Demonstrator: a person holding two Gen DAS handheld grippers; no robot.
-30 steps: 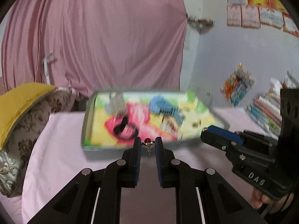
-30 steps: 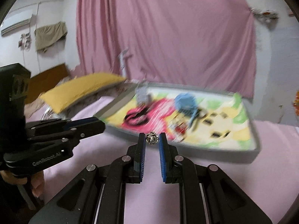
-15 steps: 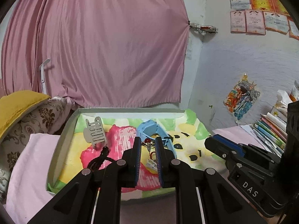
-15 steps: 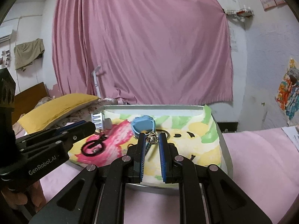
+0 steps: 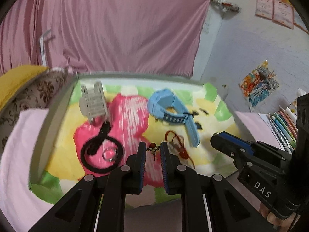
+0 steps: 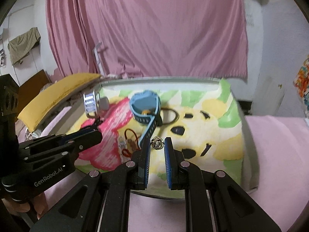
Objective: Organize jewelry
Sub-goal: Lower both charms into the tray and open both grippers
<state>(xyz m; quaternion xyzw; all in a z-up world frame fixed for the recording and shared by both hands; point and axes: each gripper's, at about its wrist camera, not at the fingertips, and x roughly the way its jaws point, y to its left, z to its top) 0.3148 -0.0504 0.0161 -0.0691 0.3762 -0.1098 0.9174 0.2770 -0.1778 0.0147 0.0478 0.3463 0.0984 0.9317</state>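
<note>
Both grippers have swung in over the tray (image 5: 58, 114) since a moment ago, and its cartoon lining now fills each view. Blue watch (image 5: 170, 112), grey hair clip (image 5: 93, 100), black hair tie (image 5: 100, 154) and red cord (image 5: 177, 145) already lie inside, so this looks like the drop-off spot. Left gripper (image 5: 153, 148) is pinching a red-beaded earring (image 5: 153, 148) between its tips, held above the pink patch. Right gripper (image 6: 157, 144) clamps a small silver filigree ball (image 6: 157, 143), poised over the yellow area.
</note>
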